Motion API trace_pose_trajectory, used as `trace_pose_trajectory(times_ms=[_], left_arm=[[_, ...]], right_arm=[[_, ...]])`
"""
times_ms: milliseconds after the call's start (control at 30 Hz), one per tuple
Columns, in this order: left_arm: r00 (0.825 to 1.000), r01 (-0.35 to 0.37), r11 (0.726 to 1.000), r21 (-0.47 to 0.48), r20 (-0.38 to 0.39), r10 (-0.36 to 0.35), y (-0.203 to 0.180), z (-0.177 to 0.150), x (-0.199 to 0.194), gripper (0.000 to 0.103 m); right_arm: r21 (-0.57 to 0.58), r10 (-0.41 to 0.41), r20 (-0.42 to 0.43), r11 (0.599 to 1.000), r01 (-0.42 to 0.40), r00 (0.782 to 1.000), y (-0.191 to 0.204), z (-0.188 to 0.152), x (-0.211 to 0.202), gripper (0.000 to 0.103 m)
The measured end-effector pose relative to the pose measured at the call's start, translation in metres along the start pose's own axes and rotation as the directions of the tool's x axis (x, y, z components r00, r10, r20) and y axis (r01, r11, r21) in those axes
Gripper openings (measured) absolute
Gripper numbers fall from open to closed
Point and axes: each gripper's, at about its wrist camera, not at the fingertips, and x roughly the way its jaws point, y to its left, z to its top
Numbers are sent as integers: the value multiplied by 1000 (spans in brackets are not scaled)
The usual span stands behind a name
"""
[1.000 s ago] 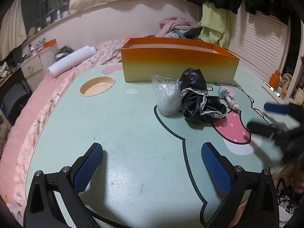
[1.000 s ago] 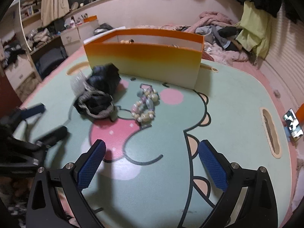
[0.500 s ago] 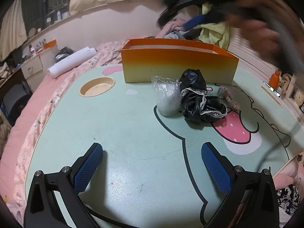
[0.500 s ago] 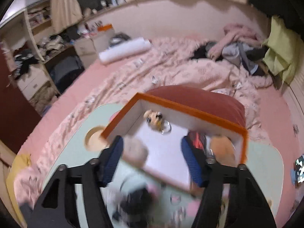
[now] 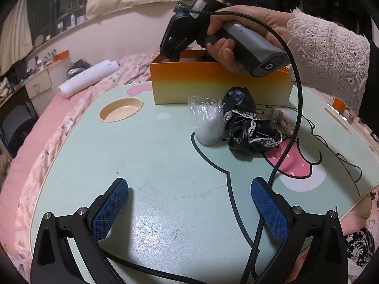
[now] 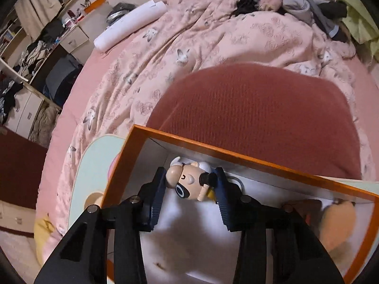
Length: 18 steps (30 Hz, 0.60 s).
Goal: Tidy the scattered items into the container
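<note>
my right gripper (image 6: 189,187) points down into the orange box (image 6: 260,163). its jaws are closing, and a little toy figure (image 6: 187,181) with a round tan face sits between them at the back wall of the box. the blue pads (image 6: 156,201) are right beside the toy, but i cannot tell if they press on it. a soft orange thing (image 6: 338,222) lies in the right part of the box, too blurry to name.

from my other side, i see my right hand (image 5: 236,37) hold that gripper over the box (image 5: 220,85), and my white lace sleeve (image 5: 327,54) shows too.

my left gripper (image 5: 189,210) is spread wide with nothing in it. it hangs low over the green table (image 5: 154,165).

three things lie on the table in front of the box: a clear plastic bag (image 5: 208,123), a black cloth with white lace (image 5: 248,125) touching it, and some pale beads (image 5: 281,118) just past the cloth.

a pink blanket (image 6: 213,42) is behind the table.
</note>
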Motion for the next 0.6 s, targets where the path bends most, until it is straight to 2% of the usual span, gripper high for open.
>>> trace_pose_trajectory(times_ms=[233, 333, 400, 500, 600], left_arm=[[1000, 0, 1000, 2, 2, 0, -1, 0, 0, 103], [1000, 0, 1000, 1, 2, 0, -1, 0, 0, 103], [1000, 0, 1000, 2, 2, 0, -1, 0, 0, 103], [1000, 0, 1000, 2, 2, 0, -1, 0, 0, 103], [1000, 0, 1000, 1, 2, 0, -1, 0, 0, 103]], right_arm=[[-69, 17, -26, 997, -19, 1000, 5, -17, -9, 42], [-90, 28, 43, 996, -25, 999, 5, -24, -28, 42], [-79, 78, 96, 994, -70, 992, 3, -25, -49, 42], [-110, 109, 197, 990, -89, 974, 6, -38, -96, 42], [-169, 155, 260, 979, -113, 953, 10, -59, -139, 42]])
